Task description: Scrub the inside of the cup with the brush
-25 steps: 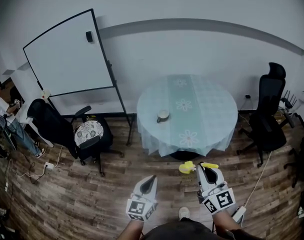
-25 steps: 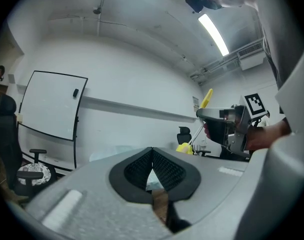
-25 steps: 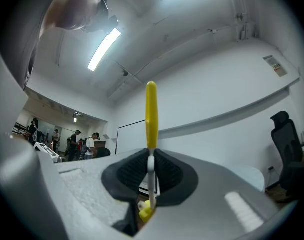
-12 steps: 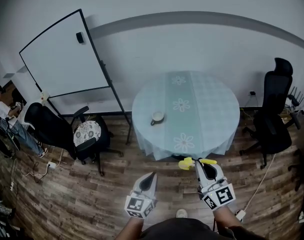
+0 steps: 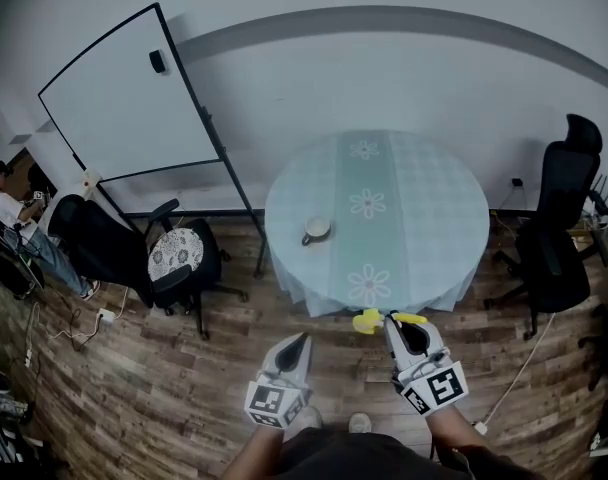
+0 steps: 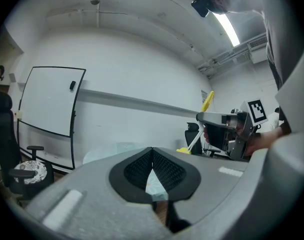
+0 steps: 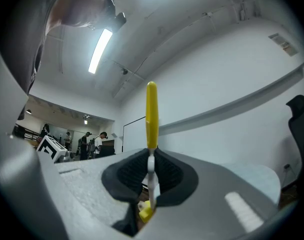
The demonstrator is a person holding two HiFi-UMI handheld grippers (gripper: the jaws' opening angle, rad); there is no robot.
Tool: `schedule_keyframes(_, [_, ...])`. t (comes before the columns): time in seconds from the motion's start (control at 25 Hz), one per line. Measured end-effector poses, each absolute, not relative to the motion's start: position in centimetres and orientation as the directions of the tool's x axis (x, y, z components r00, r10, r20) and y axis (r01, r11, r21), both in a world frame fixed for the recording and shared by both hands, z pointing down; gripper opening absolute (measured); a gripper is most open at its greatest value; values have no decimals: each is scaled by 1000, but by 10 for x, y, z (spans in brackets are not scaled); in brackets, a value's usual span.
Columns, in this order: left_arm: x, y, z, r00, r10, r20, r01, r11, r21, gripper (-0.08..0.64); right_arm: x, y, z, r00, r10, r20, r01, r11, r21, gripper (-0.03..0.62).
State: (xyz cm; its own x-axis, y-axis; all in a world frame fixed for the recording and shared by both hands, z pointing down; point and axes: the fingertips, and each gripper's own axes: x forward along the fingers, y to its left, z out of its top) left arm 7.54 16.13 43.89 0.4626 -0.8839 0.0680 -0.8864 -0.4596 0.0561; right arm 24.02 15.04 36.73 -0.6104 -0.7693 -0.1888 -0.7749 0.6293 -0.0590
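A white cup [image 5: 317,229] stands on the left part of a round table [image 5: 424,218] covered in a pale teal cloth. My right gripper [image 5: 396,321] is just short of the table's near edge. It is shut on a brush [image 5: 370,320] with a yellow head and a yellow handle. The right gripper view has the handle [image 7: 151,113] rising from between the shut jaws [image 7: 151,160]. To the left, over the wooden floor, my left gripper [image 5: 301,341] is shut on nothing. Its tips [image 6: 152,152] meet, and the right gripper [image 6: 226,132] with the brush [image 6: 206,102] shows beside it.
A whiteboard on a stand [image 5: 124,98] is left of the table. An office chair with a patterned cushion [image 5: 176,258] stands below it. A black office chair [image 5: 562,230] stands right of the table. A person [image 5: 12,220] is at the far left. Cables [image 5: 54,333] lie on the floor.
The table sits a little nearer and more central in the head view. Both grippers have stayed shut, and the right one has come up to the table's near edge with the brush.
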Motion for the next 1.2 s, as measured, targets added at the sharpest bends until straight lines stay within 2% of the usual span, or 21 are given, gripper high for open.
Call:
schedule_keyframes(0.52, [11,65,449,521,-852,50,-852,-517,78,5,149,81,355,-615,-760,-213,-779,626,16,35])
schedule_keyframes(0.96, [-86,-17,456,524,-851,32,-848,-518,109,5,61,1,360,-571,-799,-189,-817,576,31,35])
schedule_keyframes(1.2, [-110,-39,469,524,-851,23,-847,-519,113,5,48,-24,362,-537,-825,-177,-839,544,9,35])
